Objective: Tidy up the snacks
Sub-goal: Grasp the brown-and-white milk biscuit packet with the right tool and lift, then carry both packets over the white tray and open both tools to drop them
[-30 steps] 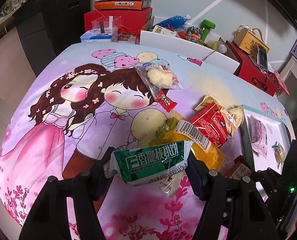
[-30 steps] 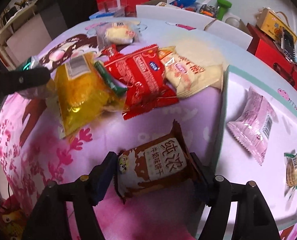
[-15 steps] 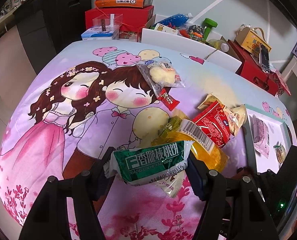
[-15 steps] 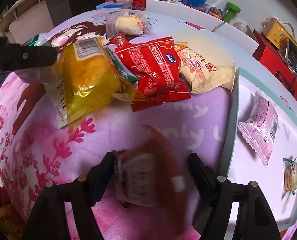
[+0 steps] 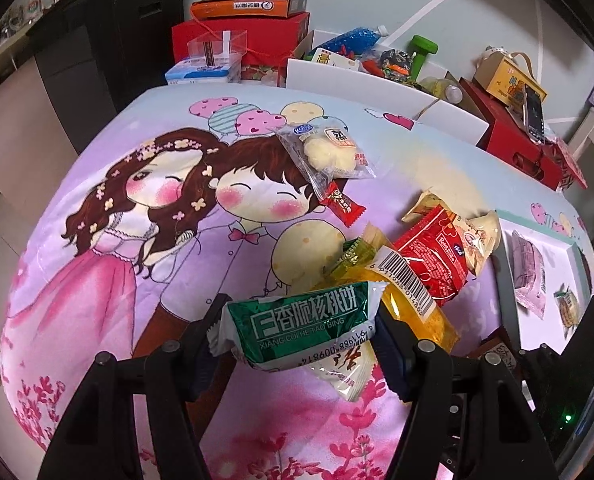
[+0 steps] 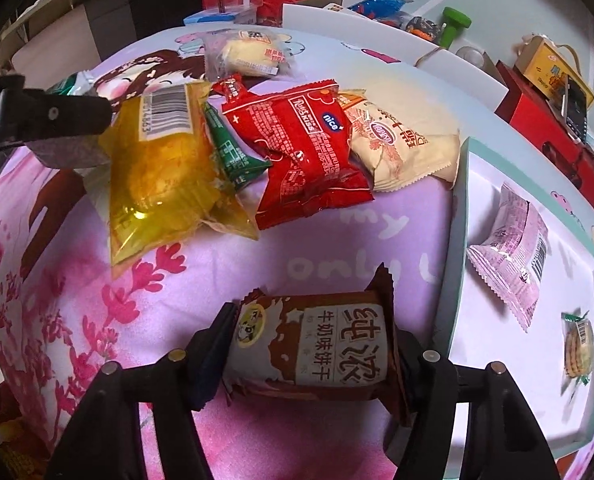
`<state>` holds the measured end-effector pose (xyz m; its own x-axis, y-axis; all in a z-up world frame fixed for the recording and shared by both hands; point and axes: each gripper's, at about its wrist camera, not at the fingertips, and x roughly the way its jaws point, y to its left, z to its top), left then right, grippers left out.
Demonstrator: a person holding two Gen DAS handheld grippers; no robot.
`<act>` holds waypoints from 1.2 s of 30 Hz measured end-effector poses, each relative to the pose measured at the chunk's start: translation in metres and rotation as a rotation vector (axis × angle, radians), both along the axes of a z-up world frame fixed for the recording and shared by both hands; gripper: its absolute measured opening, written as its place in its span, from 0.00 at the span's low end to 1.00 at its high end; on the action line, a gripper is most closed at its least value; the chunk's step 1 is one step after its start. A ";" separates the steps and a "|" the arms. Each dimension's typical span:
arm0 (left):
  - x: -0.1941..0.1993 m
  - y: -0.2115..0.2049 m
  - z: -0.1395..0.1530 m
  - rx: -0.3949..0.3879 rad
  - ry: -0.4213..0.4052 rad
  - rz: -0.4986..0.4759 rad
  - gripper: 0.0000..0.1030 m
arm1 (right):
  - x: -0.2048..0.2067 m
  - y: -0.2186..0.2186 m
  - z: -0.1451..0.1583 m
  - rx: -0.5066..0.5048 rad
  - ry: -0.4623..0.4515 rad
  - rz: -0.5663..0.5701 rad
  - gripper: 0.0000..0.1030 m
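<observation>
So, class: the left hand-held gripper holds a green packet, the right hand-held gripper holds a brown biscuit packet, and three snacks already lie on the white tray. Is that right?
Not quite. The white tray holds two snacks, not three: a pink packet and a small clear-wrapped biscuit, as the right wrist view shows. The rest stands: green packet in the left hand-held gripper, brown biscuit packet in the right hand-held gripper, whose jaws are closing.

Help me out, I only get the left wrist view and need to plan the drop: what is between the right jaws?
Observer: A brown biscuit packet, label up, sits between the jaws of the right gripper, and the jaws are closing on it.
Operator: Is it over the tray yet?
Observer: No. It is above the pink cloth, just left of the tray rim in the right wrist view.
</observation>
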<state>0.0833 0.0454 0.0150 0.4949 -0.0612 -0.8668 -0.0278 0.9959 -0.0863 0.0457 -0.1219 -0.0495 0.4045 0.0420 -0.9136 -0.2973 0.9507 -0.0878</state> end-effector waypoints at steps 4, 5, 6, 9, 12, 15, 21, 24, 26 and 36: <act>0.002 -0.004 0.003 0.027 -0.009 -0.005 0.66 | 0.001 0.002 -0.001 -0.006 -0.004 -0.013 0.66; 0.002 -0.005 0.003 0.034 -0.010 -0.008 0.66 | 0.001 0.002 -0.001 -0.004 -0.003 -0.019 0.66; 0.003 -0.006 0.004 0.042 -0.012 -0.010 0.66 | 0.001 0.002 -0.001 0.000 -0.003 -0.024 0.66; 0.003 -0.010 0.008 0.054 -0.025 -0.020 0.66 | 0.003 0.002 -0.001 0.010 0.001 -0.045 0.66; 0.003 -0.012 0.011 0.056 -0.039 -0.026 0.66 | 0.004 0.002 -0.001 0.013 0.001 -0.058 0.65; 0.003 -0.012 0.014 0.051 -0.047 -0.029 0.66 | 0.003 0.002 0.001 0.013 -0.003 -0.069 0.64; 0.003 -0.013 0.018 0.048 -0.060 -0.026 0.66 | 0.002 0.002 0.007 0.027 -0.008 -0.065 0.64; 0.003 -0.014 0.018 0.053 -0.064 -0.027 0.66 | 0.000 0.000 0.013 0.038 -0.016 -0.068 0.63; 0.002 -0.013 0.019 0.054 -0.067 -0.026 0.66 | -0.001 -0.003 0.019 0.044 -0.034 -0.072 0.63; -0.002 -0.007 0.029 0.061 -0.107 -0.004 0.66 | -0.009 -0.016 0.049 0.098 -0.112 -0.102 0.63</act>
